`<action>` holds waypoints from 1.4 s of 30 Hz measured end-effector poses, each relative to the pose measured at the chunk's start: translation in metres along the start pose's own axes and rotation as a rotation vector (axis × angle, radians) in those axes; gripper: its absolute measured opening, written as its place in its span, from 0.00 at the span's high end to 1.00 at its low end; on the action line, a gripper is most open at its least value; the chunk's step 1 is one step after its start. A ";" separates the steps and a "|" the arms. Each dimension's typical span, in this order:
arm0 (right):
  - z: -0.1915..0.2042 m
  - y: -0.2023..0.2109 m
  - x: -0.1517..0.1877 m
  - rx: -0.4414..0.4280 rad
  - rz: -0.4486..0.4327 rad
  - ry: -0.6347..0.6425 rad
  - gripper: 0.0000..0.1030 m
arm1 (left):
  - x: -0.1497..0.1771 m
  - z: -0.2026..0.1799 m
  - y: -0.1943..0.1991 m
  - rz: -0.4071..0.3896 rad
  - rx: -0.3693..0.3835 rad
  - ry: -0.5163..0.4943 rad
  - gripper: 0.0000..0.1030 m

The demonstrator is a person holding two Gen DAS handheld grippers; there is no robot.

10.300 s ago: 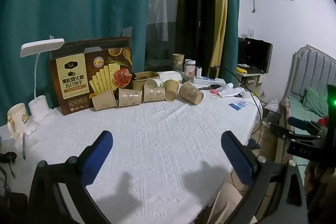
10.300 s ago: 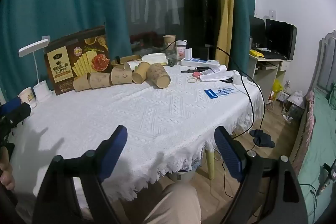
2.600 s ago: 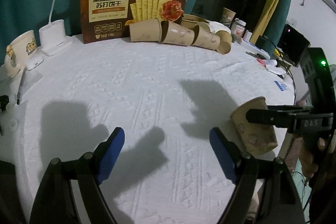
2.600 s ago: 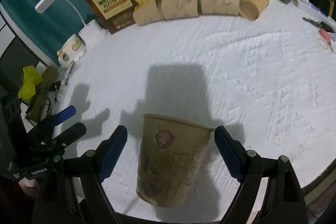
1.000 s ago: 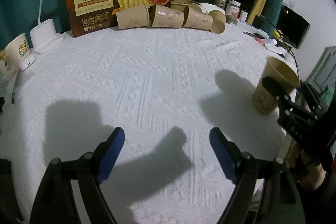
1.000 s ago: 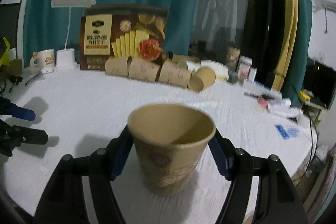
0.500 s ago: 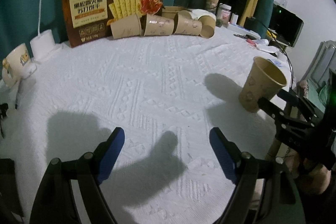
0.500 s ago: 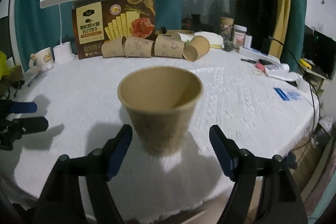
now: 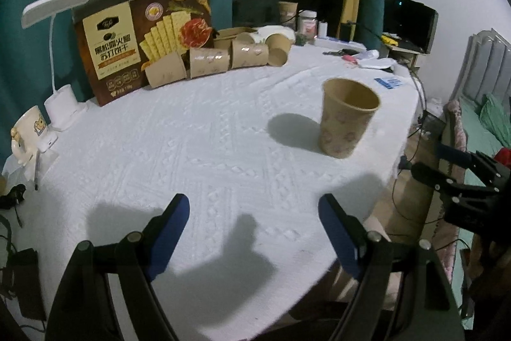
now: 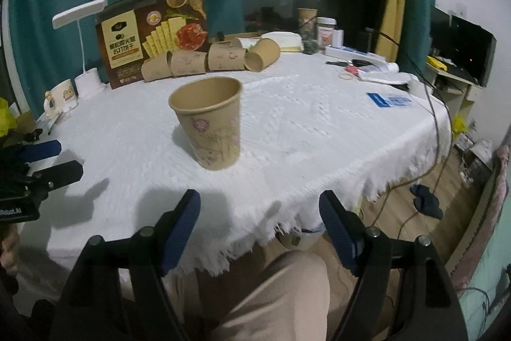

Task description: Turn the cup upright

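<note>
A brown paper cup [image 10: 209, 125] stands upright, mouth up, on the white tablecloth [image 10: 303, 123] near the table's front right edge; it also shows in the left wrist view [image 9: 346, 117]. My right gripper [image 10: 260, 218] is open and empty, off the table's edge and back from the cup. My left gripper [image 9: 254, 224] is open and empty over the cloth's near side. Each gripper shows in the other's view: the right one [image 9: 447, 165] and the left one [image 10: 54, 158].
Several paper cups [image 9: 207, 61] lie on their sides in a row at the back, in front of a cracker box [image 9: 140, 37]. A white desk lamp [image 9: 57, 53] and a mug [image 9: 30, 133] stand at the left. Small items and cables [image 10: 367, 69] lie at the back right.
My right gripper let go of the cup, now standing upright on the cloth, and pulled back past the table's edge. My left gripper drew back a little.
</note>
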State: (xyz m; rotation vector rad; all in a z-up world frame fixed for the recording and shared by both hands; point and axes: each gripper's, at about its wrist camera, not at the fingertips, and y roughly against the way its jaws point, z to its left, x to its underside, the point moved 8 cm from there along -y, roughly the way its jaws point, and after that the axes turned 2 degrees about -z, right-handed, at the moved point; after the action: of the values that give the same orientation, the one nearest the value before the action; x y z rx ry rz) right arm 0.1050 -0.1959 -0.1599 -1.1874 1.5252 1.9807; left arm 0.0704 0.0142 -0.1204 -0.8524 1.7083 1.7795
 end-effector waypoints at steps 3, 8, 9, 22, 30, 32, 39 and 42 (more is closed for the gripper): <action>-0.009 0.016 0.003 0.008 0.000 -0.024 0.27 | -0.005 -0.008 0.012 -0.038 -0.002 -0.020 0.19; -0.019 0.041 -0.002 0.006 -0.036 -0.046 0.27 | -0.018 -0.022 0.032 -0.100 0.015 -0.046 0.19; -0.022 0.048 -0.005 0.012 -0.050 -0.047 0.27 | -0.021 -0.025 0.037 -0.115 0.019 -0.052 0.19; -0.020 0.142 -0.063 0.040 -0.281 -0.011 0.28 | -0.066 -0.044 0.100 -0.332 0.057 -0.108 0.16; -0.007 0.182 -0.086 0.041 -0.382 0.010 0.28 | -0.087 -0.039 0.146 -0.517 0.028 -0.129 0.06; -0.004 0.187 -0.090 0.039 -0.392 0.011 0.27 | -0.089 -0.036 0.153 -0.546 0.015 -0.138 0.06; 0.015 0.187 -0.100 0.010 -0.404 0.031 0.09 | -0.090 -0.019 0.159 -0.577 0.017 -0.103 0.01; 0.017 0.177 -0.101 0.010 -0.390 0.026 0.08 | -0.088 -0.012 0.155 -0.571 0.022 -0.091 0.01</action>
State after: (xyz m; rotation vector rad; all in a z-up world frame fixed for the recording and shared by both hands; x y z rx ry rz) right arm 0.0290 -0.2212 0.0283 -1.3886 1.2003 1.7020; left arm 0.0146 -0.0030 0.0484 -1.0969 1.2550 1.3829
